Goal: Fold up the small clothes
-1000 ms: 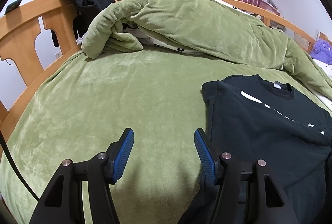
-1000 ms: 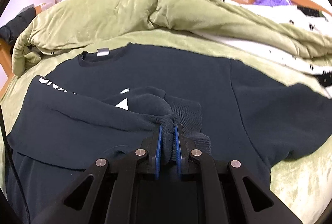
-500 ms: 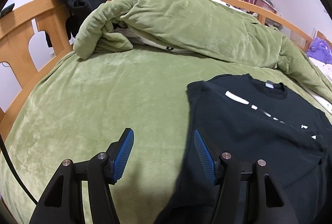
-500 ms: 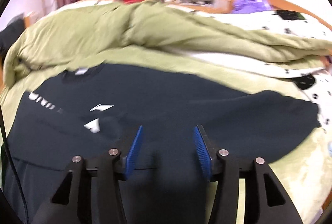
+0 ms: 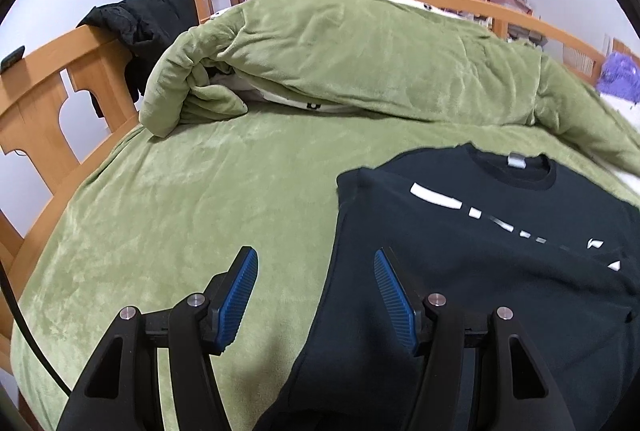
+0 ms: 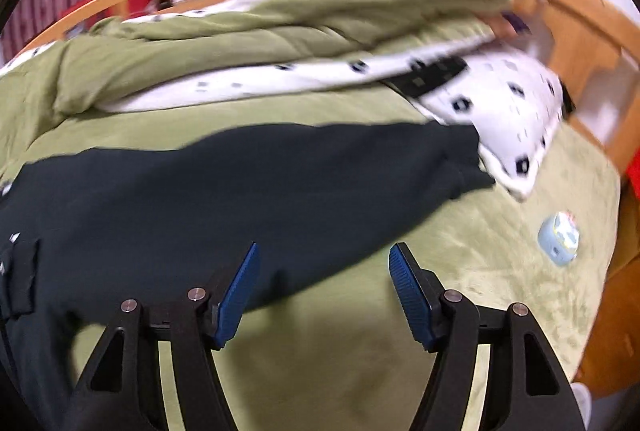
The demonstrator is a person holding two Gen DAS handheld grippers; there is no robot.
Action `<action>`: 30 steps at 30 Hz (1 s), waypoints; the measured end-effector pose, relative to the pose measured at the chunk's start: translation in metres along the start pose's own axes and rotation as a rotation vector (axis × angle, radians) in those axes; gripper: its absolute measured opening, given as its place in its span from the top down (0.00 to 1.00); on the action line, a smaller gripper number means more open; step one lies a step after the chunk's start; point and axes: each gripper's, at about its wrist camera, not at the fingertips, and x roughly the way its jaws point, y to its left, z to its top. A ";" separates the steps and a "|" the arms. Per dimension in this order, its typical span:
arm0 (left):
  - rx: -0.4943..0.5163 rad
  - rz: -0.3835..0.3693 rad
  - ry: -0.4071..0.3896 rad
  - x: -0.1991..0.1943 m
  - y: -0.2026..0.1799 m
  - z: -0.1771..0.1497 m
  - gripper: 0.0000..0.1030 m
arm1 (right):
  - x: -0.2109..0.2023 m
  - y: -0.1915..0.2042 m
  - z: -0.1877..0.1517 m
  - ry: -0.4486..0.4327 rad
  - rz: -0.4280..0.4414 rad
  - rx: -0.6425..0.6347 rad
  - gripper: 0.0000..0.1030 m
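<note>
A black sweatshirt (image 5: 480,251) with white print lies flat on the green bed cover, its left sleeve folded in over the chest. My left gripper (image 5: 316,287) is open and empty, hovering over the sweatshirt's left edge. In the right wrist view the sweatshirt's right sleeve (image 6: 320,171) stretches out to the right, its cuff (image 6: 468,167) touching a pillow. My right gripper (image 6: 324,287) is open and empty, just above the sleeve's lower edge. The right wrist view is blurred.
A bunched green duvet (image 5: 360,63) lies across the back of the bed. A white spotted pillow (image 6: 512,111) sits at the right. A small light-blue object (image 6: 560,239) lies on the green cover (image 5: 180,211). A wooden bed frame (image 5: 40,91) with a black jacket (image 5: 148,19) bounds the left.
My right gripper let go of the folded left sleeve, opened, and swung right toward the outstretched right sleeve. My left gripper stayed open and shifted slightly over the sweatshirt's left edge.
</note>
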 end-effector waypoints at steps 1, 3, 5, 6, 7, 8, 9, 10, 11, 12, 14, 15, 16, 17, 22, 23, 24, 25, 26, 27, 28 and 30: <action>0.006 0.006 0.005 0.002 -0.002 -0.001 0.43 | 0.006 -0.004 -0.001 0.004 -0.002 0.008 0.36; 0.009 0.019 0.010 0.008 -0.005 -0.002 0.43 | 0.019 -0.014 -0.003 0.010 -0.010 0.030 0.36; 0.006 0.025 0.012 0.012 -0.007 -0.002 0.43 | 0.029 -0.022 -0.002 0.009 -0.005 0.060 0.36; 0.006 0.029 0.012 0.013 -0.008 -0.003 0.43 | 0.034 -0.026 0.000 0.012 0.003 0.079 0.36; 0.010 0.035 0.011 0.015 -0.009 -0.003 0.43 | 0.039 -0.028 0.001 0.015 0.008 0.094 0.36; 0.015 0.040 0.010 0.016 -0.011 -0.004 0.43 | 0.044 -0.031 0.004 0.019 0.015 0.113 0.36; 0.020 0.046 0.009 0.016 -0.011 -0.004 0.43 | 0.049 -0.034 0.006 0.019 0.020 0.127 0.36; 0.022 0.050 0.008 0.017 -0.012 -0.004 0.43 | 0.052 -0.037 0.008 0.017 0.022 0.135 0.36; 0.023 0.052 0.007 0.018 -0.012 -0.005 0.43 | 0.055 -0.038 0.010 0.015 0.021 0.144 0.36; 0.021 0.052 0.010 0.019 -0.012 -0.006 0.43 | 0.058 -0.039 0.013 0.012 0.019 0.149 0.36; 0.020 0.051 0.017 0.020 -0.012 -0.006 0.43 | 0.063 -0.037 0.016 -0.001 0.013 0.134 0.73; 0.018 0.050 0.020 0.021 -0.011 -0.007 0.43 | 0.065 -0.035 0.018 -0.001 0.023 0.120 0.86; 0.017 0.048 0.024 0.022 -0.011 -0.007 0.43 | 0.064 -0.031 0.019 -0.011 0.023 0.097 0.94; 0.017 0.047 0.028 0.022 -0.011 -0.008 0.43 | 0.061 -0.026 0.020 -0.031 -0.003 0.074 0.94; 0.034 0.038 0.024 0.016 -0.009 -0.011 0.43 | 0.014 -0.003 0.033 -0.151 -0.030 0.031 0.94; 0.035 0.036 0.017 0.013 -0.008 -0.011 0.43 | -0.002 0.002 0.038 -0.179 -0.013 0.033 0.94; 0.034 0.035 0.013 0.011 -0.007 -0.011 0.43 | -0.014 0.007 0.041 -0.199 0.000 0.029 0.94; 0.032 0.035 0.008 0.007 -0.005 -0.010 0.43 | -0.027 0.014 0.046 -0.222 0.013 0.022 0.94; 0.031 0.030 0.002 0.004 -0.003 -0.010 0.43 | -0.041 0.022 0.050 -0.244 0.025 0.015 0.94; 0.030 0.025 -0.004 0.002 -0.002 -0.009 0.43 | -0.059 0.034 0.054 -0.267 0.049 0.005 0.94; 0.027 0.021 -0.011 -0.002 0.000 -0.008 0.43 | -0.070 0.042 0.056 -0.279 0.067 -0.002 0.94; 0.023 0.015 -0.025 -0.008 0.004 -0.006 0.43 | -0.099 0.071 0.059 -0.309 0.109 -0.030 0.94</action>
